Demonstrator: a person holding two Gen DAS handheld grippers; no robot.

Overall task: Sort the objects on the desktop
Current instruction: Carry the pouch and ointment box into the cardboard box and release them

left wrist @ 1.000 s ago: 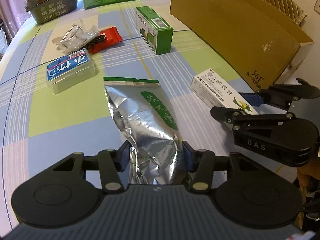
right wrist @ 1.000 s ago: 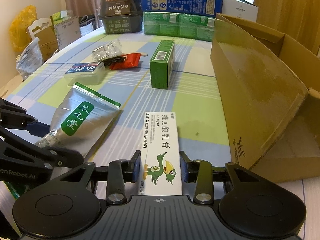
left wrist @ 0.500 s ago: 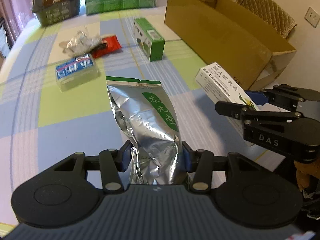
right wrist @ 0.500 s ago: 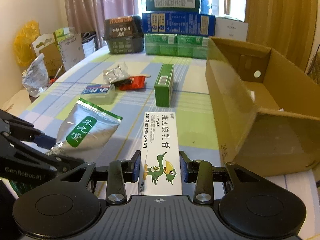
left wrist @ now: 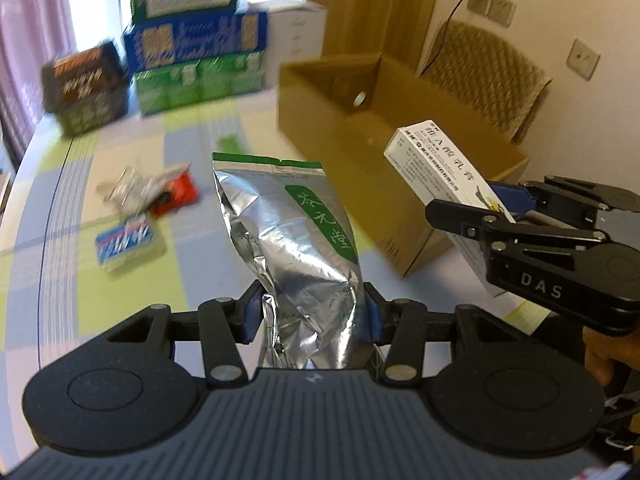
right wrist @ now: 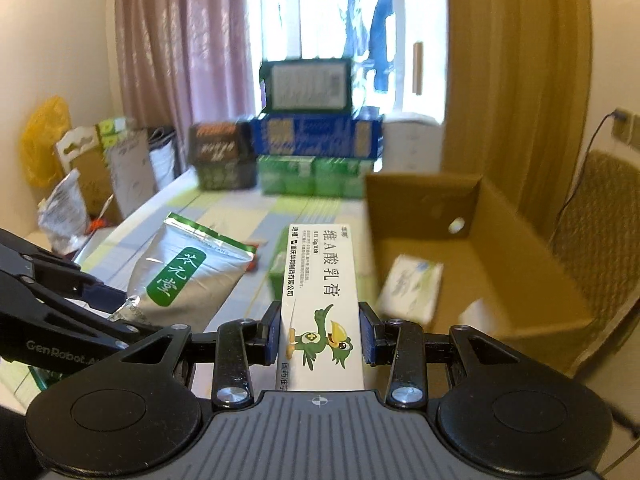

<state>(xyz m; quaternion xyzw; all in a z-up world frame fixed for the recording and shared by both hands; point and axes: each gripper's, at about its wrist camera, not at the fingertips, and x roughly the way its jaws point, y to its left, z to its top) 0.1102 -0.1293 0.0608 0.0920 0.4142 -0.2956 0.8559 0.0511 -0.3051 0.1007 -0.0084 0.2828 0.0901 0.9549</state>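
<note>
left wrist view shows the left gripper (left wrist: 312,314) clenched on the foil pouch (left wrist: 296,236) and the right gripper (right wrist: 320,336) clamping the ointment box (right wrist: 320,300), both held aloft near the open cardboard box (right wrist: 520,264), seemingly for dropping in.

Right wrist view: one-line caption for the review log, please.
Right gripper holds a white ointment box raised toward the open cardboard box; left gripper alongside holds a silver pouch.

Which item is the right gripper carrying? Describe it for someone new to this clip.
Find the open cardboard box on the checked table. Beside it, the right gripper clamps a long white carton, lifted off the table; only it shows a green cartoon bird.
</note>
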